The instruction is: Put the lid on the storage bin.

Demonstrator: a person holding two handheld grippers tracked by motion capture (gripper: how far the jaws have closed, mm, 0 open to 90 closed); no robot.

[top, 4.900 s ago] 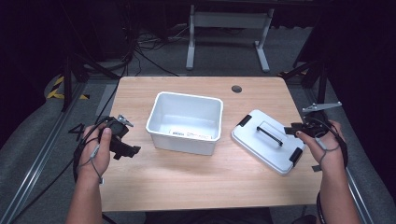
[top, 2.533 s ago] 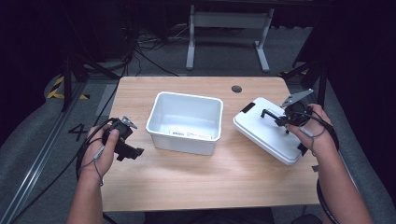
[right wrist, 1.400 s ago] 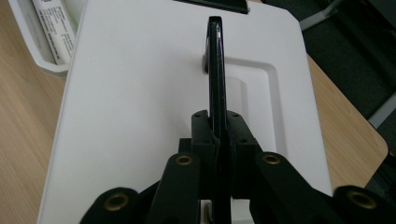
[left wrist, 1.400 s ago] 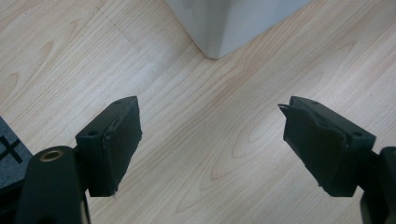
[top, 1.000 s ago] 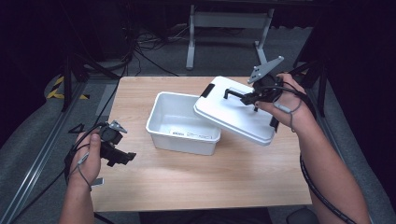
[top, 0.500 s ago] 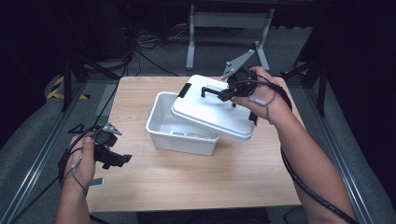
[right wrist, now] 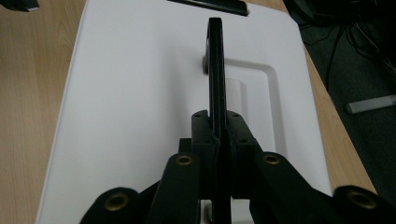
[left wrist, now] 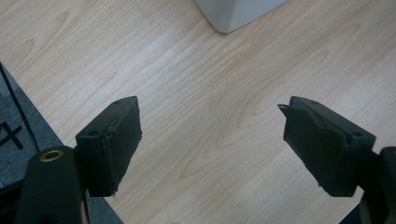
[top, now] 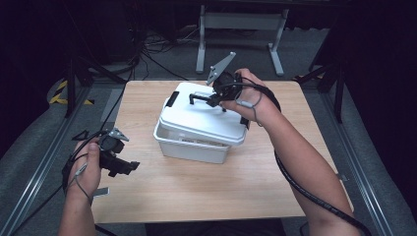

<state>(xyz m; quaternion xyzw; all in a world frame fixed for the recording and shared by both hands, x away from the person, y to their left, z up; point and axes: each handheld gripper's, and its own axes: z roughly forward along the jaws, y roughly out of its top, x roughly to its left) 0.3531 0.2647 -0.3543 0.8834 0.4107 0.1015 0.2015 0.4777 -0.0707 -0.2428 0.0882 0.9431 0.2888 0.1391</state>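
- The right gripper [right wrist: 215, 140] is closed on the black handle [right wrist: 215, 70] of the white lid [right wrist: 140, 93]; the handle stands upright between the jaws, thin edge toward the camera.
- In the high view this gripper [top: 212, 98] holds the lid [top: 206, 118] over the white box [top: 189, 147], which stands near the middle of the worktop [top: 196, 196]. The lid lies on the box or just above it, a little tilted; I cannot tell if it is seated all around.
- The lid looks like stiff, light plastic with a smooth surface. The handle is the good place to hold it, because the flat top gives the jaws nothing to grip.
- The handle is narrow, so the lid may swing or turn around it; I judge that a slow, level lowering is needed so the rims meet evenly.
- A black latch [top: 172, 99] sits at the far-left end of the lid.
- The left gripper [left wrist: 210, 149] is open and empty, above bare wood, with a corner of the box [left wrist: 238, 11] ahead of it. It [top: 123, 166] is well apart from the box.
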